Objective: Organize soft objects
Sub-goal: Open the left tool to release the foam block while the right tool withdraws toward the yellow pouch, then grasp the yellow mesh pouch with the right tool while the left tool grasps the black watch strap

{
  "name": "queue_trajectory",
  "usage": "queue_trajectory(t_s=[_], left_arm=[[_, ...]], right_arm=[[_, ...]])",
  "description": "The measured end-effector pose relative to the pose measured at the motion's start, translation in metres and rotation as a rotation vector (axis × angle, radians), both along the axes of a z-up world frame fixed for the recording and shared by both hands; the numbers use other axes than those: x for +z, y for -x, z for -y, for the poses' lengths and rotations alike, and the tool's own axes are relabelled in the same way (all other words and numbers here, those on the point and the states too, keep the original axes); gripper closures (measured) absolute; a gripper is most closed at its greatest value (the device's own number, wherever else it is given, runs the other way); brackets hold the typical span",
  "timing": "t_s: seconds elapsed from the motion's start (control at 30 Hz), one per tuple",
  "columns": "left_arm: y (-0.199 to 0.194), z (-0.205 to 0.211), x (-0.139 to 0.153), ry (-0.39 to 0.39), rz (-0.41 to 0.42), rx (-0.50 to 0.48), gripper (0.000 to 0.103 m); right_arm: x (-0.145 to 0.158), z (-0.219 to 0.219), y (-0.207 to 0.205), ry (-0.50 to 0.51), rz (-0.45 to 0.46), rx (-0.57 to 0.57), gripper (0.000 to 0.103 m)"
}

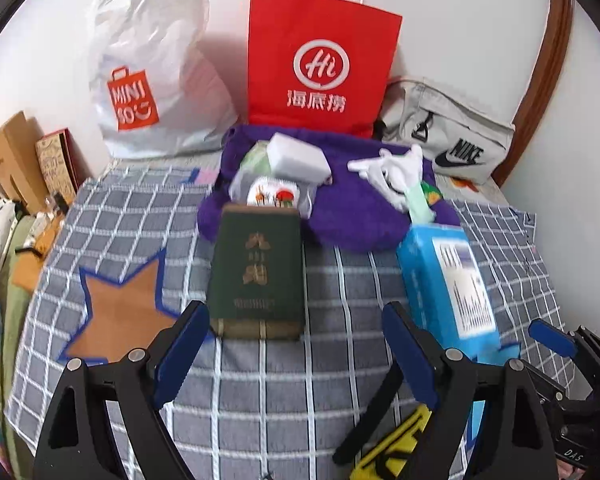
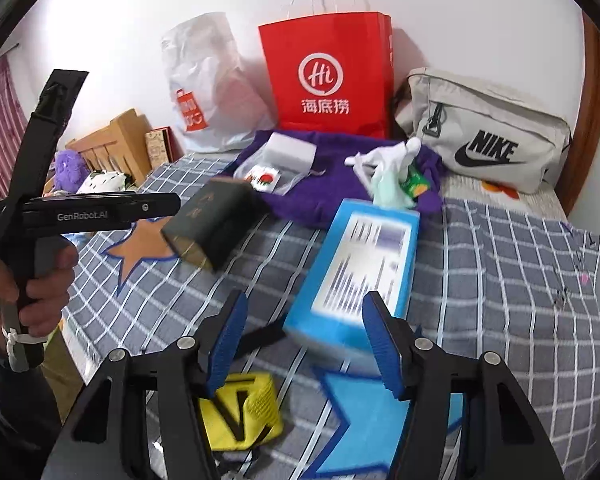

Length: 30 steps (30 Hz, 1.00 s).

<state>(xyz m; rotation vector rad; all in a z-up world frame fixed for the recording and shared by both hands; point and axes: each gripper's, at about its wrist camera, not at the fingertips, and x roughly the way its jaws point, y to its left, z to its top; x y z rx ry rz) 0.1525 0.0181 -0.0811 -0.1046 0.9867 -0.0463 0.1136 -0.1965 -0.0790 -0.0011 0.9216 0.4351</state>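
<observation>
Purple towel lies bunched at the far end of the checked bedspread, with a white sponge block, a mesh pouch and white socks heaped on it. Green book and blue box touch its near edge. Left gripper is wide open and holds nothing. Right gripper is part open and empty, just before the box. Red paper bag and white plastic bag stand behind against the wall, grey Nike pouch beside them.

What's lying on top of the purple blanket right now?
On the purple blanket: a white foam block, a clear pouch with a printed pack, white socks and a pale green cloth. Whatever lies beneath these is covered.
</observation>
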Motion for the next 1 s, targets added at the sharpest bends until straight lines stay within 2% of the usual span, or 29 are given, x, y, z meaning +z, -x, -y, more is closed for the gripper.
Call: queue_trajectory(t_s=[0.13, 0.3, 0.7, 0.97, 1.0], left_arm=[[0.02, 0.006, -0.017, 0.0, -0.024, -0.007, 0.016], [0.039, 0.013, -0.034, -0.016, -0.056, -0.021, 0.016], [0.048, 0.013, -0.05, -0.041, -0.086, -0.017, 0.016], [0.046, 0.006, -0.063, -0.039, -0.115, -0.012, 0.016], [0.046, 0.006, -0.064, -0.038, -0.116, -0.014, 0.016]], right_arm=[[-0.014, 0.001, 0.02, -0.001, -0.019, -0.003, 0.05], [-0.035, -0.001, 0.039, -0.004, -0.051, 0.011, 0.058], [-0.063, -0.012, 0.047, -0.017, -0.103, 0.053, 0.058], [-0.093, -0.021, 0.042, -0.005, -0.186, 0.078, 0.058], [-0.094, -0.022, 0.043, -0.006, -0.172, 0.079, 0.058]])
